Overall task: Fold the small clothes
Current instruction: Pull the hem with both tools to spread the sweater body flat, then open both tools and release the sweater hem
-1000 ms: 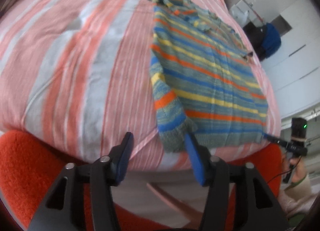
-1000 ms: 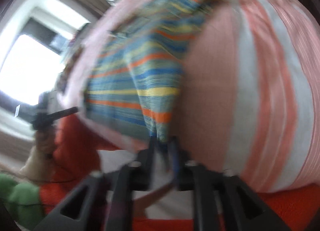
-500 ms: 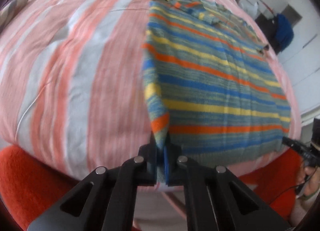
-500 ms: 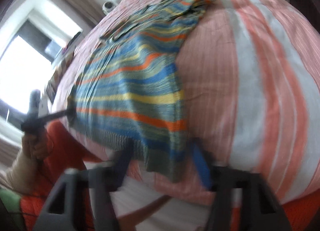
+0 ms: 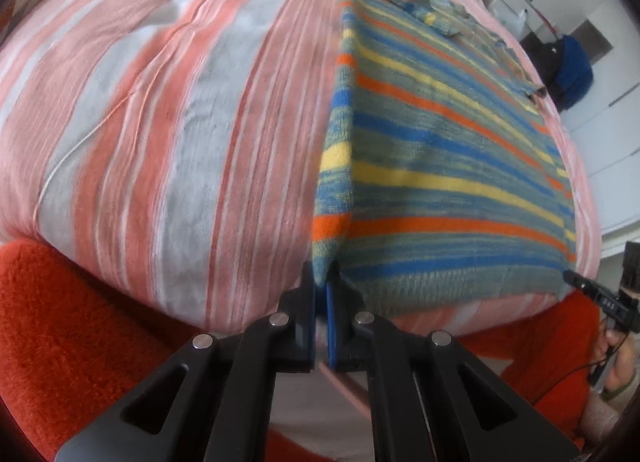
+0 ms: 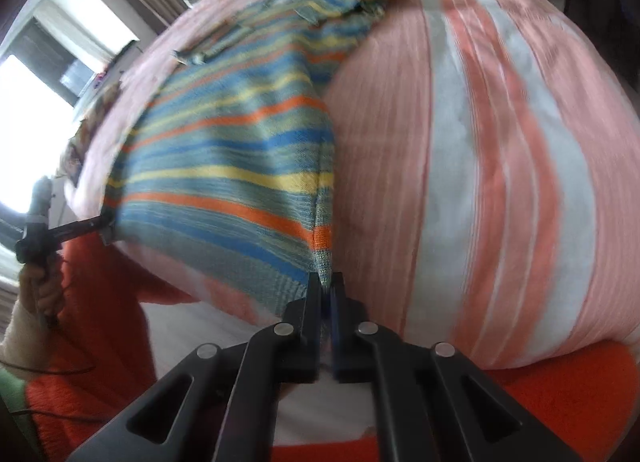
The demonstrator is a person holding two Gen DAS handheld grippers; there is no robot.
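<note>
Sweater (image 5: 440, 166), knitted in blue, yellow, orange and grey-green stripes, lies spread on the bed (image 5: 160, 122), whose cover is striped pink, coral and white. In my left wrist view it occupies the area from 12 o'clock down to 4 o'clock. My left hand-held gripper (image 5: 321, 290) is clamped on the sweater's near hem corner at 6 o'clock, fabric pinched between both fingers and drawn up into a ridge. My right hand-held gripper (image 6: 327, 286) is likewise clamped on the opposite near hem corner of the sweater (image 6: 224, 166); that view is somewhat blurred. Each gripper appears in the other's view at the far hem corner. An orange fleecy blanket (image 5: 72, 322) borders the bed's near edge.
</note>
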